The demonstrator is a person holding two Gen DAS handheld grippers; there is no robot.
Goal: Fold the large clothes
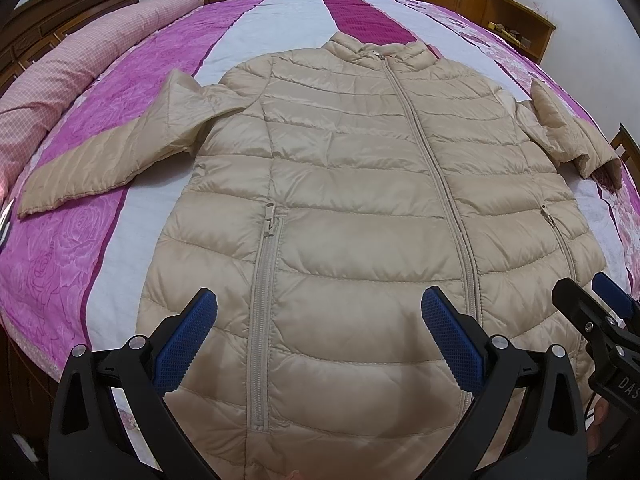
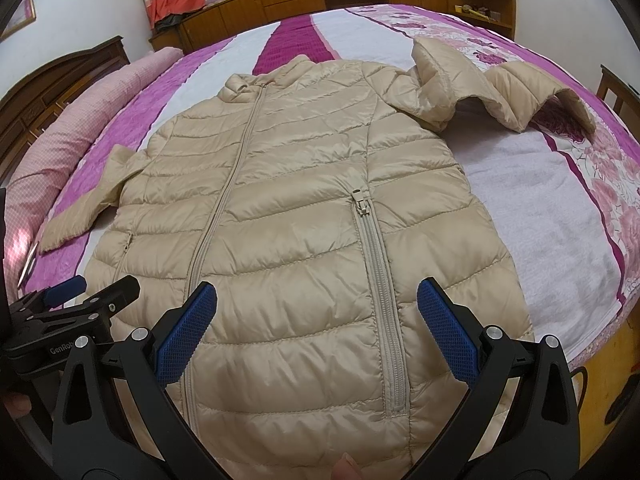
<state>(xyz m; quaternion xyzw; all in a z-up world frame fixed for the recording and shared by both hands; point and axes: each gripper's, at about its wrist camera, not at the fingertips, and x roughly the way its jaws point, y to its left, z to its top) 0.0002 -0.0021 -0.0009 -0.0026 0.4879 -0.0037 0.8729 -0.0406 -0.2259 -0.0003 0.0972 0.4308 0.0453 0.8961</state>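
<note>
Lying face up across the bed (image 1: 120,128), the beige puffer jacket (image 1: 360,184) is zipped to the collar, its hem nearest the person and its body spread fairly flat over the pink and white striped cover. Both tools hang just above the hem end: the left gripper (image 1: 318,336) has its blue-padded fingers (image 1: 188,340) spread wide with nothing between them, and the right gripper (image 2: 316,334) is equally wide and equally empty, the two held close side by side. No fold has been started, as far as I can judge. One sleeve (image 1: 92,168) on the person's left lies out flat and angled down the cover, while the other sleeve (image 2: 500,88) on the right is humped and doubled on itself, with its cuff turned up. That crumpled sleeve looks like the likeliest trouble: folded in as it lies, it could trap a lump and leave the bundle lopsided. The shell is shiny and slick, so a shallow pinch might slide off, and the trapped air in the quilting may make any fold spring back open. A rolled pink quilt (image 1: 60,80) lies along the far left edge, well clear.
</note>
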